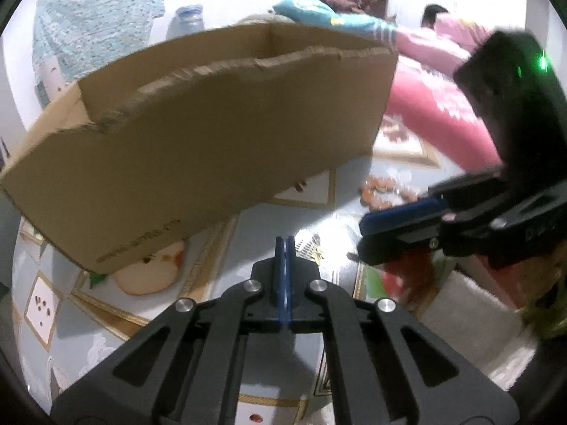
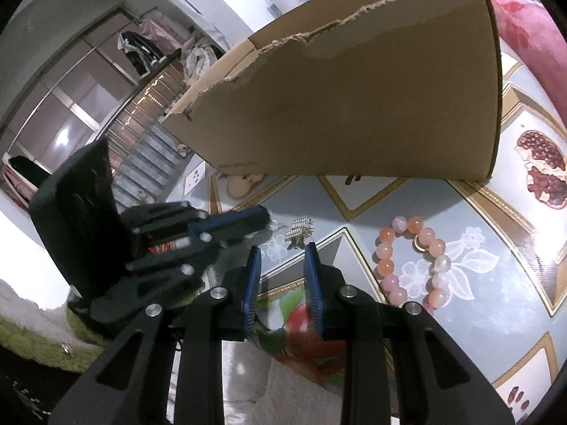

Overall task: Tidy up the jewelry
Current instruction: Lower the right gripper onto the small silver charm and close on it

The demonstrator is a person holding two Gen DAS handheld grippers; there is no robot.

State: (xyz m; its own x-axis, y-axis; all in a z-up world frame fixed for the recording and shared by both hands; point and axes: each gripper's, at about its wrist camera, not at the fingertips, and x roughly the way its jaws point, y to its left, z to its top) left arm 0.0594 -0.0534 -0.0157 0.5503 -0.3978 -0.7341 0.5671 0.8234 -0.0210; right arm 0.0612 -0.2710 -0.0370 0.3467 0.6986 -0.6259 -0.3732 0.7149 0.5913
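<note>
An open cardboard box [image 1: 219,131] with a torn rim stands on the patterned tablecloth; it also shows in the right wrist view [image 2: 354,106]. A small silver earring [image 2: 299,232] lies in front of it, just past my right gripper [image 2: 282,265], which is open and empty. The earring also shows in the left wrist view [image 1: 308,246], just right of my left gripper [image 1: 284,244], which is shut with nothing seen between its pads. A pink and orange bead bracelet [image 2: 411,265] lies to the right; in the left view it is blurred [image 1: 382,194].
The fruit-print tablecloth [image 2: 496,283] covers the table. A white towel [image 1: 471,315] lies at the near right. The left gripper shows in the right view [image 2: 248,219], close to the earring. People sit on a pink bed [image 1: 443,99] behind.
</note>
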